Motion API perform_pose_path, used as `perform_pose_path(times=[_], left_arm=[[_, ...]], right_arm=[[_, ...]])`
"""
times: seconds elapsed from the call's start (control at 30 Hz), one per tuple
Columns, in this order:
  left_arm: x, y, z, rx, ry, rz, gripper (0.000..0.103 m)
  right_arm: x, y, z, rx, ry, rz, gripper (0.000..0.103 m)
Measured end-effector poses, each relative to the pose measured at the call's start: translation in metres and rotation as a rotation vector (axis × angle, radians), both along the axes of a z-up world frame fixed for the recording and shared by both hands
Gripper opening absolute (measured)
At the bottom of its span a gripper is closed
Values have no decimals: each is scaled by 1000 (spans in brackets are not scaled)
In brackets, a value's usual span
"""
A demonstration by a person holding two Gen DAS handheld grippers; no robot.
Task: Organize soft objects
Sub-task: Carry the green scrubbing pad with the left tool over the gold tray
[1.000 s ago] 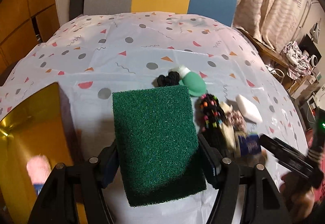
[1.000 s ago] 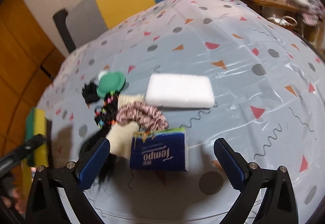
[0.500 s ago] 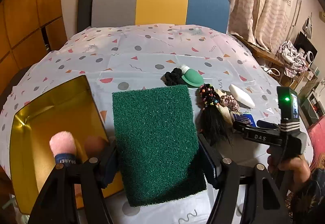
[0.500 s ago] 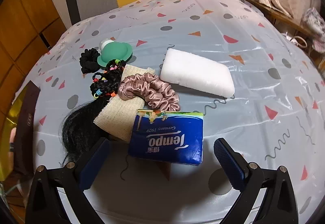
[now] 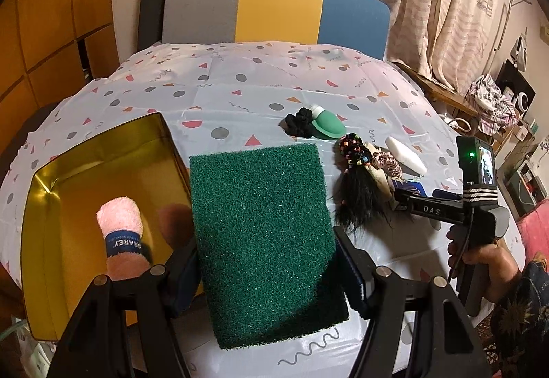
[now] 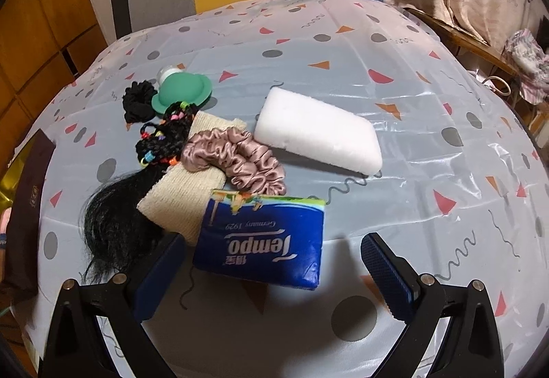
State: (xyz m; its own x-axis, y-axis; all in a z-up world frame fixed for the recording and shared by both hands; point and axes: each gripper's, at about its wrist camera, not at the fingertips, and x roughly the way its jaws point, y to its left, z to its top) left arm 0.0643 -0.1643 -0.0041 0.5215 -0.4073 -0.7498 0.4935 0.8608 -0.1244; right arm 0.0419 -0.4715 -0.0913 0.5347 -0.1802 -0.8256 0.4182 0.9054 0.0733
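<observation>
On a patterned desk [image 5: 240, 86], your left gripper [image 5: 267, 261] clamps the sponge [image 5: 260, 227]; lower it squarely into the box [image 5: 103, 151]. Right gripper [image 6: 274, 271] fingers gape around the tissues [image 6: 264, 240].

The blue tissue pack [image 6: 260, 242] reads "Tempo" in white, upside down to the right wrist camera, with "Germany 1929" above it and two Chinese characters beside it. The right tool [image 5: 430, 208] carries "DAS" on its black bar. The pink towel roll [image 5: 121, 234] has a blue band reading "ORAREY", inverted.

Patterned tablecloth [image 6: 429, 76], white sponge [image 6: 319, 134], tissue pack [image 6: 262, 242], gold box [image 5: 51, 179]
</observation>
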Motion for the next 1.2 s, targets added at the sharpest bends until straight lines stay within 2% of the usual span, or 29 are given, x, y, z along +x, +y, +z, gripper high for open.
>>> perform_pose_path(times=[0.4,0.43,0.47,0.5,0.63,0.83,1.03,1.2], left_arm=[[-5,37,11,-38,-3,40,70],[-5,40,12,-39,-4,43,70],[-5,44,13,-43,-4,49,70],[-5,48,14,-45,-6,57,70],[-3,67,16,-54,-4,95,70],[13,116,7,-53,22,218,70],[48,174,-8,-59,81,365,70],[85,198,-22,-41,124,406,70]], right_arm=[[6,6,-6,-14,9,27,99],[7,7,-7,-28,15,28,97],[8,8,-9,-20,20,39,81],[9,9,-12,4,28,58,77],[9,12,-15,-15,47,57,76],[8,7,-18,-6,70,32,76],[6,5,-18,-20,73,37,76],[7,7,-18,-33,72,39,76]])
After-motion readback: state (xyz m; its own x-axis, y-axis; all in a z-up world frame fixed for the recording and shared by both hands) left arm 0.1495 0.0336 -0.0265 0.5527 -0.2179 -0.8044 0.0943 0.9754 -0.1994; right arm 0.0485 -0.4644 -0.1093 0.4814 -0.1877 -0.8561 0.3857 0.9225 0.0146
